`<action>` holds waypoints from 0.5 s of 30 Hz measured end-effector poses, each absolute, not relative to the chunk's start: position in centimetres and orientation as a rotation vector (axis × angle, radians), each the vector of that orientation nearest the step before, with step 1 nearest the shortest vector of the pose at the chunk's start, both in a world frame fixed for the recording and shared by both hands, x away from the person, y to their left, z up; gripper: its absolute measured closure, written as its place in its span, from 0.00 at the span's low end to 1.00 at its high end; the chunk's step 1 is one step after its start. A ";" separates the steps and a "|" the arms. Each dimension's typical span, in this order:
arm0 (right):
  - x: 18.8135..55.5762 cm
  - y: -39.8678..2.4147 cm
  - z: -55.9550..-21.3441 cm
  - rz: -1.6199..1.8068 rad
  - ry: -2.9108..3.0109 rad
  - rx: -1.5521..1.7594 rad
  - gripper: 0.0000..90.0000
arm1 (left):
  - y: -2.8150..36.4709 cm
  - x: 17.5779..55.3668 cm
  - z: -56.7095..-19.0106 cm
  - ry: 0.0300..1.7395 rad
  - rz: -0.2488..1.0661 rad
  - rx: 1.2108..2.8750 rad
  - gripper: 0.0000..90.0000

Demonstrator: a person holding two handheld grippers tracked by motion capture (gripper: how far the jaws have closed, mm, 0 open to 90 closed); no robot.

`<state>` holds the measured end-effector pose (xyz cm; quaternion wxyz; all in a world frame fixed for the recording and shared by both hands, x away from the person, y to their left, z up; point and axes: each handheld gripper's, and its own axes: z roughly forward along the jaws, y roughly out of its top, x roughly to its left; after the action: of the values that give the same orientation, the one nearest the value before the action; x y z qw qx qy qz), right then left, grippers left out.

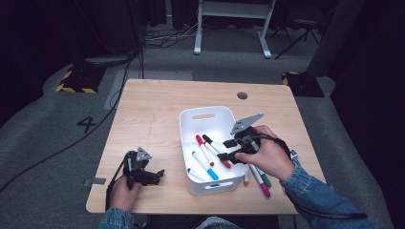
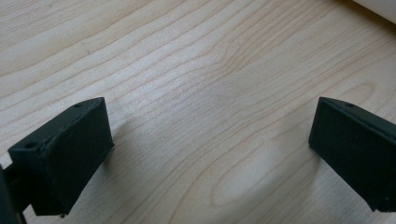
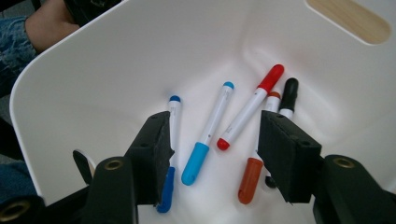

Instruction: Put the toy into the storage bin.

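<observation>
**Ana:** Markers, where do they lie?

**Ben:** Five lie loose on the floor of a white plastic bin point(image 1: 208, 116) that stands near the middle of a light wooden table point(image 1: 153, 109). In the right gripper view they read, from one side to the other: a dark blue marker point(image 3: 171, 140), a light blue marker point(image 3: 208, 135), a red marker point(image 3: 251, 107), an orange marker point(image 3: 256, 163) and a black marker point(image 3: 288, 95). The orange and black ones lie side by side, touching or nearly so.

**Ana:** Any outside the bin?

**Ben:** Yes. In the high view a purple marker point(image 1: 261, 181), a green marker point(image 1: 265, 180) and another orange one point(image 1: 246, 179) lie on the table just beside the bin's right wall, partly under the person's right hand.

**Ana:** Where is the right gripper?

**Ben:** The right gripper point(image 3: 212, 149) hangs over the bin's right side, pointing down into it. Its jaws stand apart with nothing between the pads; the markers lie on the bin floor below them.

**Ana:** And the left gripper?

**Ben:** The left gripper point(image 1: 152, 175) rests low near the table's front left corner, well apart from the bin. Its jaws stand wide apart over bare wood, gripping nothing
</observation>
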<state>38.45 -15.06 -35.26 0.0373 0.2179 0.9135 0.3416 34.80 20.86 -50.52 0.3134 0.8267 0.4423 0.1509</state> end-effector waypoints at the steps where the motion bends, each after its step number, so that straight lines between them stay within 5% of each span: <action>1: 38.6 -15.7 -35.0 1.062 2.786 0.689 0.50 | 20.9 34.8 -50.5 1.167 0.398 2.180 0.00; 15: 39.0 -20.6 -34.0 1.145 2.691 0.841 0.53 | 20.9 34.8 -50.5 1.167 0.398 2.180 0.00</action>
<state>38.96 -20.58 -34.02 0.0494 0.2762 0.8832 0.3758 34.80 20.86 -50.52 0.3134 0.8266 0.4425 0.1509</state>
